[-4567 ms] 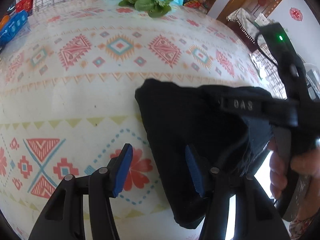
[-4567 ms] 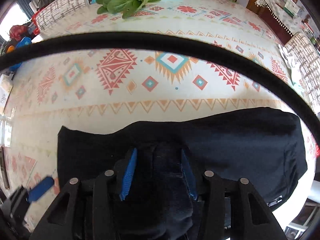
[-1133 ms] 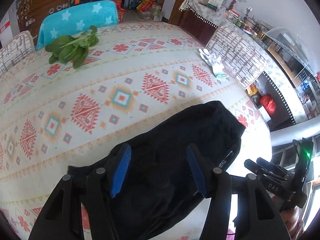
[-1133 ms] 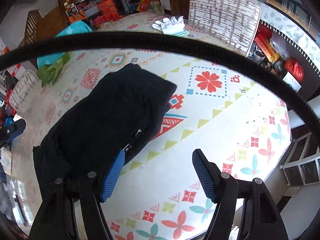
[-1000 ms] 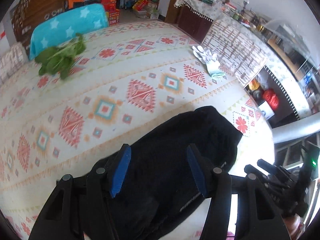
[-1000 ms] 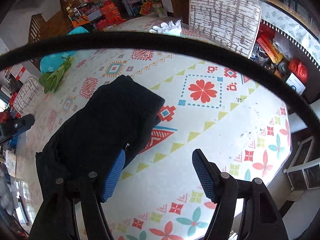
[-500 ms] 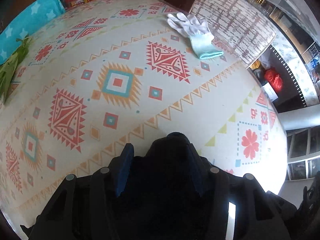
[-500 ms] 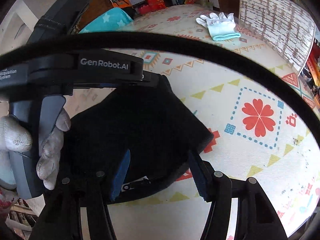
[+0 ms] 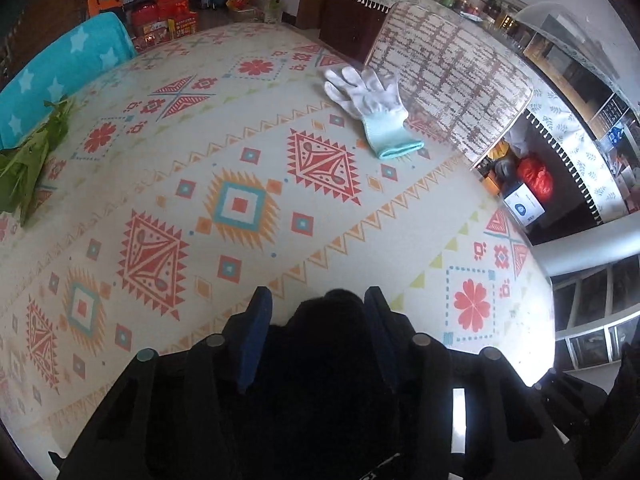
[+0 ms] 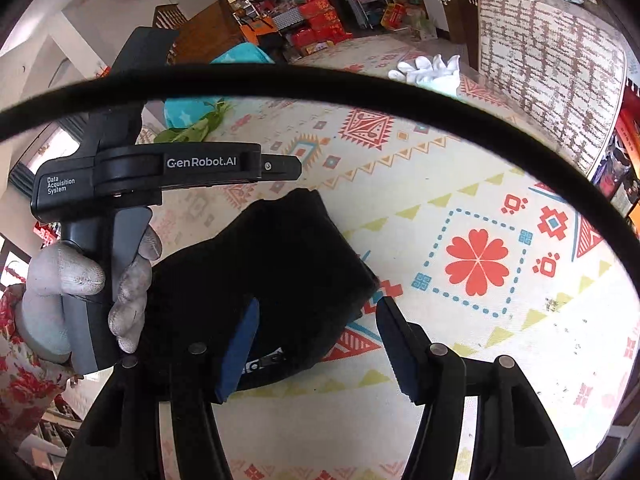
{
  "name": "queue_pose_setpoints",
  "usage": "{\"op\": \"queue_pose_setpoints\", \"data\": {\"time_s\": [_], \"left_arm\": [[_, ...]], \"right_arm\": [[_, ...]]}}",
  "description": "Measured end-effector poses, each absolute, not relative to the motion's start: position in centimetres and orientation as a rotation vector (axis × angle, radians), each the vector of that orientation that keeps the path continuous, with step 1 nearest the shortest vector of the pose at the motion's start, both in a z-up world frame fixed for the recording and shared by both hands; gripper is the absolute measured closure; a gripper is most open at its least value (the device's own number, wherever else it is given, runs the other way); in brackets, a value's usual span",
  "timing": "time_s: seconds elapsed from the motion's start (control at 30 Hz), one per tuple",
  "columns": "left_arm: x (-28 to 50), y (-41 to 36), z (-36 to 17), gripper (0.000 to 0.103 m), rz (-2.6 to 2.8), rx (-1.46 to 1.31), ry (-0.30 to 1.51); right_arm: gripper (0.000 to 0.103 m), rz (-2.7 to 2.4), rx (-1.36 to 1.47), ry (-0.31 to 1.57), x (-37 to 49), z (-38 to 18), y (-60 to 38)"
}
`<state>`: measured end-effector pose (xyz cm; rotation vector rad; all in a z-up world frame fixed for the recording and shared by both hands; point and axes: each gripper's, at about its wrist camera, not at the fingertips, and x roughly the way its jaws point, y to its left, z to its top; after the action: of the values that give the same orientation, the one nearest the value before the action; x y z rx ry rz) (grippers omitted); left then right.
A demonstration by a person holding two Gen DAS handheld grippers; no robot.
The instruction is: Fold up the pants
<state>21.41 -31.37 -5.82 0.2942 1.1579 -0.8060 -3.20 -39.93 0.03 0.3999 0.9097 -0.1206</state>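
The black pants lie folded in a compact bundle on the patterned tablecloth. In the left wrist view the pants fill the space between my left gripper's fingers. My left gripper is open, low over the bundle, its blue pads on either side of the cloth's top edge. My right gripper is open, its left pad over the bundle's near edge and its right pad over bare tablecloth. The left gripper's body, held by a gloved hand, hangs over the bundle's far side.
A white glove with a mint cuff lies at the table's far right edge, beside a woven chair back. Green leaves lie at the far left, near a teal star-patterned chair cover. A black cable arcs across the right wrist view.
My left gripper has moved in low over the pants, so the bundle now fills its lower view. My right gripper has come nearer the bundle's near edge. Both stay open.
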Motion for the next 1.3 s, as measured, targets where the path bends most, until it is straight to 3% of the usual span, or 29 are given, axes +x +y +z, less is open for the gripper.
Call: {"op": "queue_pose_setpoints", "data": {"time_s": [0.1,0.23,0.57,0.7,0.77,0.8,0.83,1.03,1.3], "left_arm": [[20.8,-30.4,-7.1,0.059,-0.802,0.314,1.184],[20.9,-29.4,-8.8,0.068,-0.812,0.273,1.223],[21.0,-31.1,-9.2,0.066,-0.799,0.388,1.195],[22.4,-29.9,-5.6,0.064,-0.820,0.281,1.157],[23.6,-29.6,-5.2,0.049,-0.821,0.237,1.167],[24.0,-29.6,-5.5,0.049,-0.820,0.228,1.180],[24.6,-29.7,-6.0,0.049,-0.827,0.219,1.206],[25.2,-31.3,-9.8,0.049,-0.880,0.224,1.328],[23.7,-34.4,-11.4,0.045,-0.944,0.374,1.361]], "right_arm": [[0.039,-0.080,0.382,0.938,-2.4,-0.6,-38.8],[0.069,-0.041,0.361,0.992,-0.6,-2.1,-37.4],[0.075,-0.045,0.347,1.067,0.0,-3.8,-37.5],[0.071,-0.011,0.501,1.002,-1.8,-1.8,-40.7],[0.057,-0.046,0.516,0.993,-3.4,-1.5,-41.8],[0.041,-0.073,0.520,0.989,-4.3,-1.5,-42.4],[0.033,-0.087,0.531,0.985,-5.0,-1.7,-42.7],[0.033,-0.106,0.621,0.978,-7.0,-3.0,-43.8],[0.033,-0.044,0.636,0.972,-4.5,-3.8,-42.7]]}}
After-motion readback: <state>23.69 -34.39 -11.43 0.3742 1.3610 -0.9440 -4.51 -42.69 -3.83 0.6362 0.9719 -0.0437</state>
